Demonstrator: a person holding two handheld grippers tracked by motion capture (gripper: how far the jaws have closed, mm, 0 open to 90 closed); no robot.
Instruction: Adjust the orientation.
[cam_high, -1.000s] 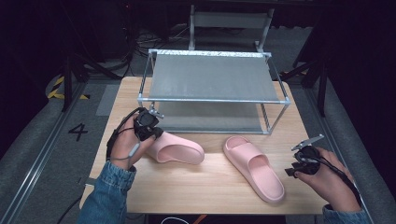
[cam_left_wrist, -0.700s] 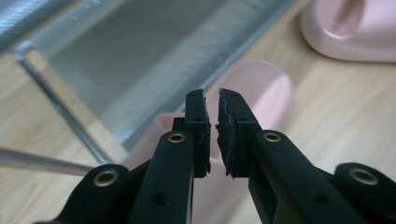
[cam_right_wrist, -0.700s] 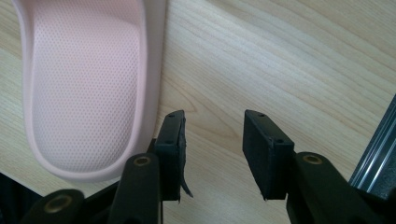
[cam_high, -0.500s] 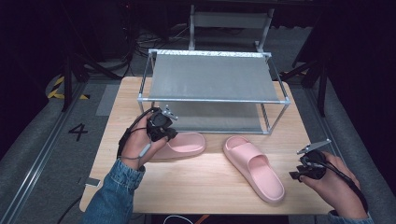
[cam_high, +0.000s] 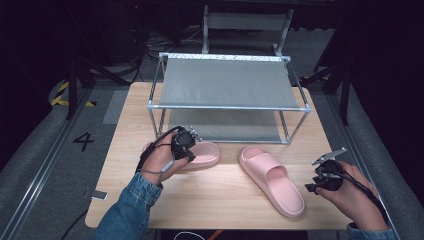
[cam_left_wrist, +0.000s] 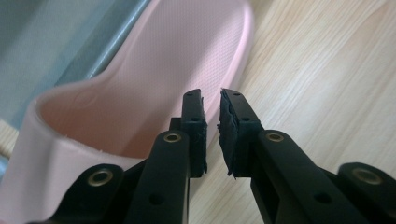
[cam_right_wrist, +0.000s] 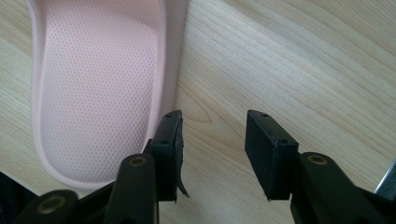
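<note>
One sign can be read: a dark numeral "4" (cam_high: 83, 141) marked on the grey floor left of the bench (cam_high: 130, 150).

Left gripper (cam_high: 183, 145): small black body, silvery fittings on top, details too small in the high view to make out. A thin black cable loops from it back round the wrist. Left sleeve (cam_high: 131, 205): blue denim, cuff turned at the wrist.

Right gripper (cam_high: 327, 176): black body, topped by a grey three-cornered plate (cam_high: 330, 155); black cable trails over the hand. A sliver of blue cuff (cam_high: 367, 231), probably denim too.

Left gripper view: two black jaws on flat black arms, brass-coloured rivets at the pivots, small plain holes along the arms. Pads (cam_left_wrist: 198, 126) dark, rubbery, frayed at the edges.

Right gripper view: same black arms and brass rivets; block-shaped pads (cam_right_wrist: 266, 147), one with a torn flap hanging.
</note>
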